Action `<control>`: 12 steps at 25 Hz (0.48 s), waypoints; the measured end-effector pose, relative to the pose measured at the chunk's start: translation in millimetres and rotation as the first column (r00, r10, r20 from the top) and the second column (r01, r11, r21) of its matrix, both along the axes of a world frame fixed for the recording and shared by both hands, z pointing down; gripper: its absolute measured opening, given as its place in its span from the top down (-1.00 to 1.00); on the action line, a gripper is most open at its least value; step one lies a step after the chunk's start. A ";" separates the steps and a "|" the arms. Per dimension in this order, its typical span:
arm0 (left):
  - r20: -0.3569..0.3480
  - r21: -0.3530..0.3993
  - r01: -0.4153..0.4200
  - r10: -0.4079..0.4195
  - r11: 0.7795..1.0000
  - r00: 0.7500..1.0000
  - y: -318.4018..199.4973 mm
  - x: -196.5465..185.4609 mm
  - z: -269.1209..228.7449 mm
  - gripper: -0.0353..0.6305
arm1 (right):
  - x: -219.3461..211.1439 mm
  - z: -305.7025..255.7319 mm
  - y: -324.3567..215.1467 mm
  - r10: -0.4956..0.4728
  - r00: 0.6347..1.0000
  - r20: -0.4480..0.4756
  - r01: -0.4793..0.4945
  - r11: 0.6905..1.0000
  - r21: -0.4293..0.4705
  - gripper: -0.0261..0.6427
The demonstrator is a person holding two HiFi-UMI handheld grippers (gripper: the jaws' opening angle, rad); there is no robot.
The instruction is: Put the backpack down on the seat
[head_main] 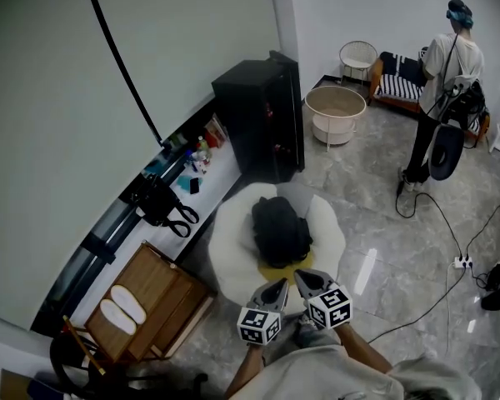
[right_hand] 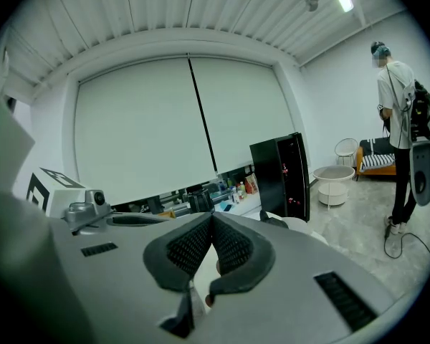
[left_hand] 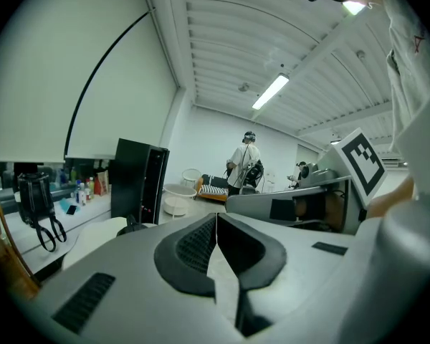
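Note:
A black backpack lies on the round white cushioned seat in the middle of the head view. Only its top peeks over the left gripper's body in the left gripper view, and a corner of the backpack shows in the right gripper view. Both grippers are held close to me, just short of the seat's near edge. The left gripper is shut with nothing in it. The right gripper is shut and empty too. In their own views the left gripper and the right gripper show pads pressed together.
A black cabinet stands behind the seat. A counter with bottles and a black bag runs along the window. A wooden chair is at the left. A person stands far right, with cables on the floor and a round basket table.

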State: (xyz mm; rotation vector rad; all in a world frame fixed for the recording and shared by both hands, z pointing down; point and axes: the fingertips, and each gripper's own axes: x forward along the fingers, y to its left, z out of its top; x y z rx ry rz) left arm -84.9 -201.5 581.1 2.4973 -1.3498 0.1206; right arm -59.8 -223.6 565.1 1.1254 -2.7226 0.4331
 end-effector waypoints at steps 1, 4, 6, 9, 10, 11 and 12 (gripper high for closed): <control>0.003 0.005 -0.002 0.002 1.000 1.000 8.2 0.4 -0.7 0.80 | 0.2 -0.1 8.6 0.001 1.000 0.002 -0.001 1.000 0.002 0.84; 0.008 0.022 -0.008 0.008 1.000 1.000 30.5 1.6 -3.0 0.80 | 0.0 -2.0 32.2 -0.004 1.000 0.028 0.004 1.000 0.007 0.84; 0.011 0.031 -0.010 0.010 0.999 1.000 45.6 2.7 -6.2 0.80 | 0.5 -5.4 47.1 -0.010 0.999 0.053 0.010 1.000 0.007 0.84; 0.011 0.030 -0.007 0.006 1.000 1.000 68.8 4.2 -7.1 0.80 | 3.4 -7.3 69.7 -0.009 0.998 0.058 0.009 1.000 0.009 0.84; 0.009 0.028 -0.005 0.005 1.000 1.000 77.4 5.0 -6.0 0.80 | 4.6 -6.4 78.6 -0.010 0.998 0.056 0.010 1.000 0.009 0.84; 0.006 0.027 -0.004 0.004 1.000 1.000 85.8 6.1 -5.0 0.80 | 5.8 -5.0 87.7 -0.010 0.999 0.053 0.010 1.000 0.008 0.84; 0.004 0.026 -0.005 0.004 1.000 1.000 93.7 7.6 -4.4 0.80 | 7.1 -3.7 96.3 -0.010 0.999 0.051 0.010 1.000 0.007 0.84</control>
